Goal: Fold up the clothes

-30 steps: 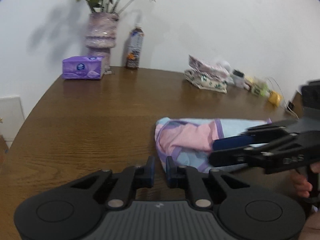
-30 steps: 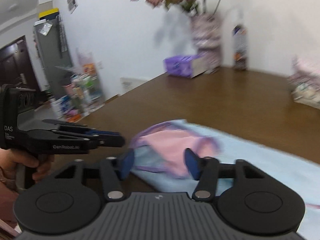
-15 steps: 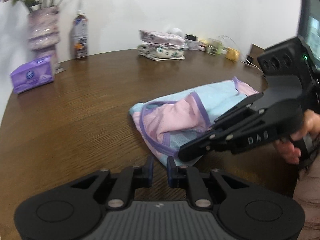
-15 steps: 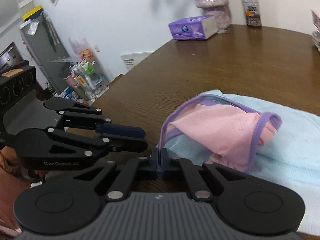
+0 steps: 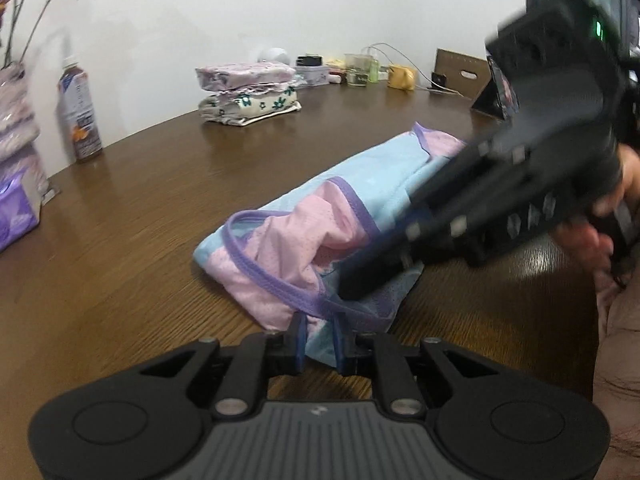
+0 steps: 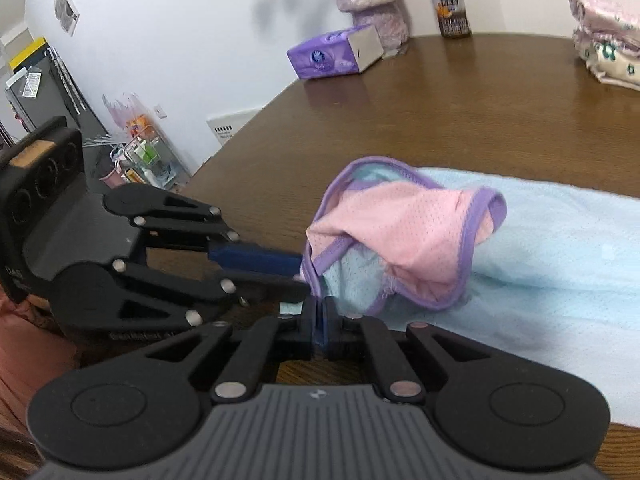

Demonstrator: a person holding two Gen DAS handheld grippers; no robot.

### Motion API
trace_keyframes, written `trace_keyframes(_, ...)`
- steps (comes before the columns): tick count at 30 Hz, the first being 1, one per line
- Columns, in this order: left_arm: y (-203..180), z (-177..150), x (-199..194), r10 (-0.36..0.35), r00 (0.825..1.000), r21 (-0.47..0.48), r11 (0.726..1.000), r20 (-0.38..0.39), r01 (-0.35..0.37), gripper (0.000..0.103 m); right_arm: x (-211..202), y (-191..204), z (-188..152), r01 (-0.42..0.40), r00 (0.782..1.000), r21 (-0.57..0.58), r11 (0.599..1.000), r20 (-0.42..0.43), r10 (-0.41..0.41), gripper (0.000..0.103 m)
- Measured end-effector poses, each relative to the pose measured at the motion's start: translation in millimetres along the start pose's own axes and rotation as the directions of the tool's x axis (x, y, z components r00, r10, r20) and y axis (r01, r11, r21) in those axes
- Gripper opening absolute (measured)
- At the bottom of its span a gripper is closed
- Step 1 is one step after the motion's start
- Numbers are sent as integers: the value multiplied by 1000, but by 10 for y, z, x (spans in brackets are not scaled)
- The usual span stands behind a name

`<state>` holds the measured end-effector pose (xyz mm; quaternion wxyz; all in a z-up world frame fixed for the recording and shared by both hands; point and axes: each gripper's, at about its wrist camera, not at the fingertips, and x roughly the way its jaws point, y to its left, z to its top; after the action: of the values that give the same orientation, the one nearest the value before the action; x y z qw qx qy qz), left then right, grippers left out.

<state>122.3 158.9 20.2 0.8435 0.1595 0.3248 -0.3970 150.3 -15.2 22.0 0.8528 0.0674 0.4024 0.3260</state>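
Jaws of the right gripper (image 6: 320, 322) are clenched on the near edge of a light blue and pink mesh garment (image 6: 404, 240) with purple trim, while the jaws of the left gripper (image 5: 319, 336) stand narrowly parted with the garment's near corner between them, gripping it as the right wrist view shows. The two grippers sit just beside each other at the garment's near end, each reaching in low and nearly level over the wooden bench (image 5: 120, 216); a hand (image 5: 588, 236) clasps the right gripper's handle. The rest of the garment lies stretched along the bench. Farther back rest a stack of folded clothes (image 5: 248, 92), a drink bottle (image 5: 78, 116) and a purple tissue box (image 6: 334, 54).
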Motion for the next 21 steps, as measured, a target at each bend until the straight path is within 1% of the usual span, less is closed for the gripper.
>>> trace_keyframes(1,-6,6,7,-2,1000,5,1000,-2,2,13,-9,13,21,5,1000,-10,1000,6,-5,11)
trace_keyframes(2,-11,12,14,-4,1000,9,1000,-5,4,13,-17,27,41,10,1000,-20,1000,12,-10,20)
trace_keyframes(4,-23,18,14,-3,1000,13,1000,-10,3,13,-34,53,83,21,1000,-39,999,24,-20,31)
trace_keyframes(5,-28,20,10,-1,1000,15,1000,-13,1,14,-43,66,103,26,999,-49,998,30,-25,31)
trace_keyframes(7,-22,35,-24,7,1000,19,1000,-7,-7,16,27,4,109,38,999,-25,999,8,-38,30)
trace_keyframes(9,-6,55,-73,16,1000,23,1000,3,-16,16,105,-65,111,50,999,3,999,-17,-50,16)
trace_keyframes(10,2,65,-98,20,1000,25,999,9,-21,16,143,-100,112,56,998,16,998,-30,-56,7)
trace_keyframes(11,11,78,-101,22,1000,27,999,10,-22,16,182,-135,113,62,997,30,998,-42,-61,7)
trace_keyframes(15,58,144,59,-4,1000,36,999,-18,5,16,156,-305,63,31,999,93,995,-44,-27,7)
trace_keyframes(18,78,145,111,-24,999,32,999,-22,25,16,102,-296,50,28,999,88,996,-41,-25,7)
trace_keyframes(21,83,138,118,-28,999,29,999,-20,29,16,-50,-243,79,30,1000,50,998,-3,-30,9)
